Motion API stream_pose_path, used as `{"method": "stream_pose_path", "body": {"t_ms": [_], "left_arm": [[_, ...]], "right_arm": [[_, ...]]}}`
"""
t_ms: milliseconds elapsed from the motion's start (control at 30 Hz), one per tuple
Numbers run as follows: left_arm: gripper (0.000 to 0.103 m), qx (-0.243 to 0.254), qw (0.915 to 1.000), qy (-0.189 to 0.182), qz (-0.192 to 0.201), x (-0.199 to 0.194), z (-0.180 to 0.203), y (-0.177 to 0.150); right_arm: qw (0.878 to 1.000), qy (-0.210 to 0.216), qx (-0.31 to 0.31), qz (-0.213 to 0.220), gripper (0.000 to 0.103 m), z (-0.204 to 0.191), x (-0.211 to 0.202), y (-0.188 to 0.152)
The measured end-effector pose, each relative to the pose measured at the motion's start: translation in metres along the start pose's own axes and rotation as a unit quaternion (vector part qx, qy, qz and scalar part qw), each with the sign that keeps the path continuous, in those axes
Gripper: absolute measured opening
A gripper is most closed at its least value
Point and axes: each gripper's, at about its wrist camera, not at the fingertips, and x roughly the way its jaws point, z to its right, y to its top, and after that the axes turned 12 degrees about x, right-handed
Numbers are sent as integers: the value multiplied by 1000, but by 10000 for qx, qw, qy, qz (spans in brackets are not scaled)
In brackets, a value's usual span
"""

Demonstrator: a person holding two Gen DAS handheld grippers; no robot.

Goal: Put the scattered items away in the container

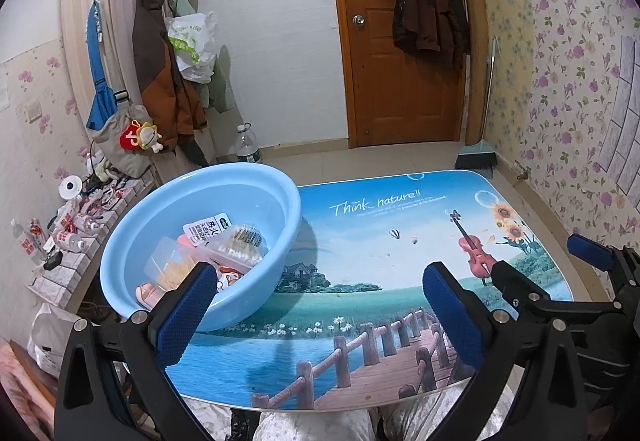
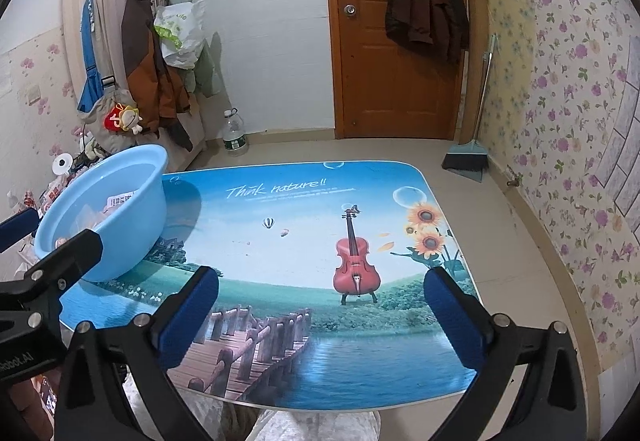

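The round light-blue plastic basin (image 1: 200, 241) sits at ten o'clock on the nature-printed table (image 2: 312, 209), holding packets. Both the left gripper (image 1: 320, 305) and the right gripper (image 2: 320, 305) hover with jaws wide apart, gripping nothing.

Light blue basin (image 1: 208, 201) at desk (image 1: 380, 241) left edge, packets (image 1: 224, 241) inside, left gripper (image 1: 320, 301) fingers (image 1: 188, 305) spread, empty, right gripper (image 1: 540, 273) beside.

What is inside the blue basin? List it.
The blue basin holds a white labelled packet, a clear box of yellow sticks, a pink item and other packets. Whatever lies beneath them is covered.
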Motion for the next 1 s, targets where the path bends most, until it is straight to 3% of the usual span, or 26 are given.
{"method": "stream_pose_path", "body": {"t_ms": [1000], "left_arm": [[103, 87, 9998, -146, -40, -1, 12, 2]], "right_arm": [[10000, -46, 69, 5, 103, 10, 0, -4]]}}
